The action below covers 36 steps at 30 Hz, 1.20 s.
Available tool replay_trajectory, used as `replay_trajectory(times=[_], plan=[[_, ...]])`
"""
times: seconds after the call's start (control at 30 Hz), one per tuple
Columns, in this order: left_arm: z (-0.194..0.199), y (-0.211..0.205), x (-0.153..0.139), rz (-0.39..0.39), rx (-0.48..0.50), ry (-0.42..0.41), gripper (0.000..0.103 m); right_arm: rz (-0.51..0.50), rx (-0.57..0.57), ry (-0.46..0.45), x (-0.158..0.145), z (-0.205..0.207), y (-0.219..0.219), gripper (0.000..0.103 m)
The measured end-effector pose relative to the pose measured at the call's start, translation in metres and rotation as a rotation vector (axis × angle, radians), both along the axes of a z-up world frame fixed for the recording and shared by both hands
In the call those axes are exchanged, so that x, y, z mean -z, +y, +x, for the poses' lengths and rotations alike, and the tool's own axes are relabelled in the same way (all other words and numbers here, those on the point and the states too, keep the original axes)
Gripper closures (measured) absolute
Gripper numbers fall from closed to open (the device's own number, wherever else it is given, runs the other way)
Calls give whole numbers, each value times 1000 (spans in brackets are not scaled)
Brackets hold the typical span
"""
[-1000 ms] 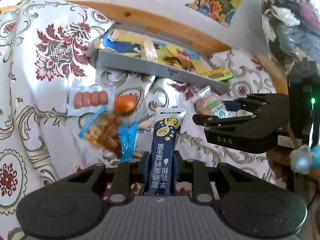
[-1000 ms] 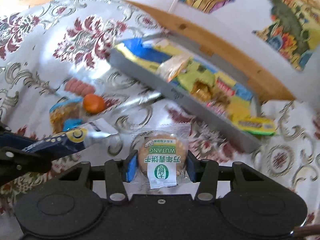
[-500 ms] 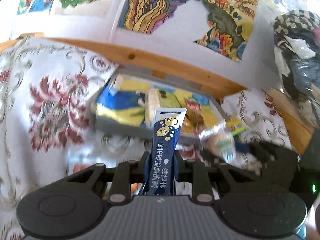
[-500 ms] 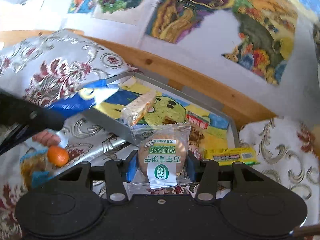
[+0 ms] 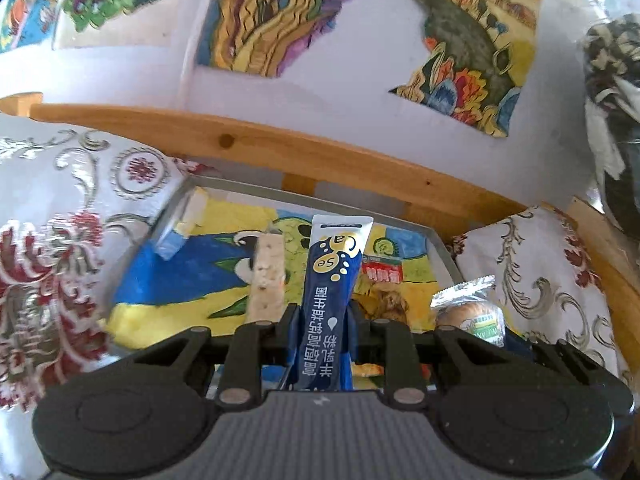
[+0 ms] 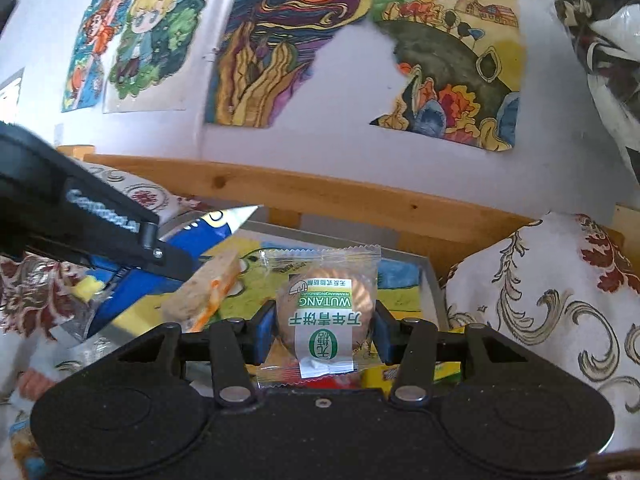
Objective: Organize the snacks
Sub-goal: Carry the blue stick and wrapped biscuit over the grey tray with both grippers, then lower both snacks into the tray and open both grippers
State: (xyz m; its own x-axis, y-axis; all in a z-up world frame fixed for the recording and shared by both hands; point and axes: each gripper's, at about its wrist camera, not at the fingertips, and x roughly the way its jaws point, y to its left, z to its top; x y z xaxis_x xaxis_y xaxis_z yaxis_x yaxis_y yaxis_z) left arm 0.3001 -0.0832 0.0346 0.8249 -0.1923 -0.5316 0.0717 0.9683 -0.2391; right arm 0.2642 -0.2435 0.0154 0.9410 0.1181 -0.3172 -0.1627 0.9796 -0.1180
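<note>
The dark blue sachet (image 5: 329, 300) is clamped upright between the fingers of the left gripper (image 5: 322, 330), its silver top edge held above the grey tray (image 5: 442, 252). The round wrapped biscuit (image 6: 323, 312) is pinched between the blue pads (image 6: 264, 330) of the right gripper (image 6: 324, 330), over the tray's near right part.

A second ago both grippers were seen low over the patterned cloth (image 5: 60, 240), with loose snacks spread on it in front of the tray; those snacks have since dropped out of the left view, and the tray, then well ahead, is now seen directly beneath both packets. The wall drawings (image 6: 280, 48) behind the tray have come into fuller view as both cameras were tilted up. Both grasps are unchanged.

Inside the tray a pale nougat-like bar (image 5: 267, 276) is seen just left of the sachet, and a red-labelled packet (image 5: 382, 272) just right of it. From the right wrist view the left gripper (image 6: 120, 244) is seen over the tray's left side, the sachet's silver tip (image 6: 236, 216) projecting from it.
</note>
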Motion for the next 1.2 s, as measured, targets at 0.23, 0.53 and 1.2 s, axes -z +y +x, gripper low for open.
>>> replay_trajectory(times=[0.23, 0.53, 1.2], plan=[[42, -17, 14, 4, -39, 45, 77, 24, 24, 3, 9, 31, -13, 53], [74, -32, 32, 67, -58, 60, 77, 98, 45, 100, 25, 56, -22, 53], [83, -40, 55, 94, -43, 104, 68, 71, 40, 158, 39, 60, -15, 40]])
